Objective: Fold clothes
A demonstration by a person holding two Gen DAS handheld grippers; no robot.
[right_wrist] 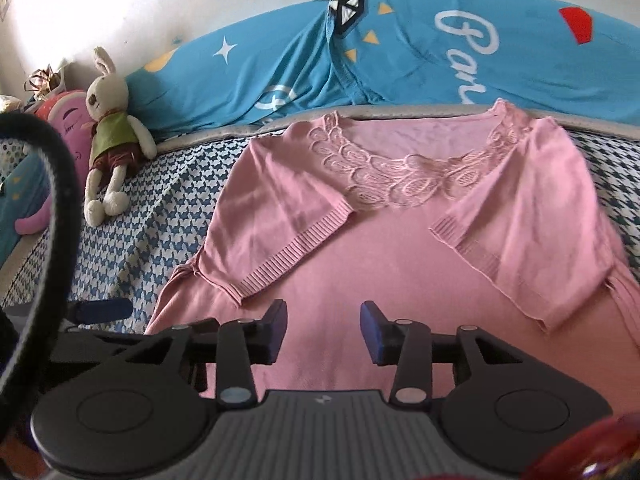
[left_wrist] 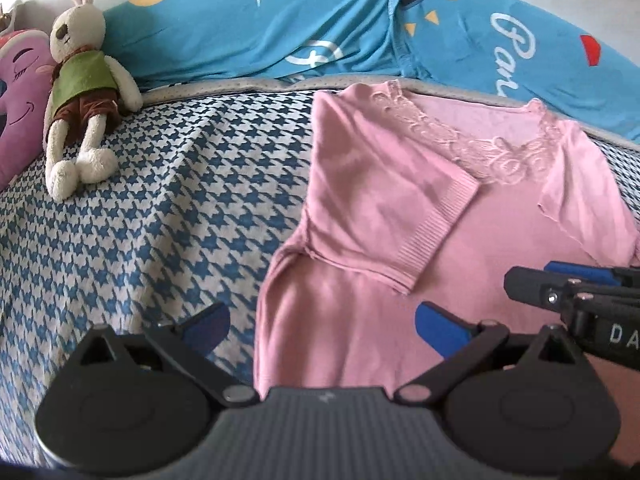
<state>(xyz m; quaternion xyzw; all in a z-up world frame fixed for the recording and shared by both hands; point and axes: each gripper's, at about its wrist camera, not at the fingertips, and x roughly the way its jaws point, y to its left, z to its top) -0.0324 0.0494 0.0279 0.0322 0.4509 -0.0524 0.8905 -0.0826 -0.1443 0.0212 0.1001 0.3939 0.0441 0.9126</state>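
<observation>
We find the pink top (right_wrist: 384, 264) flat on the checked bedcover (left_wrist: 152, 208), both sleeves folded inward. Left gripper (left_wrist: 324, 326) and right gripper (right_wrist: 324, 330) hover with jaws spread, empty. We should next pinch the hem corners evenly.

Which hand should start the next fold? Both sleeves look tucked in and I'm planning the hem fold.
Probably right: the right gripper hangs centred over the pink top, jaws open; the left gripper straddles its edge.
</observation>
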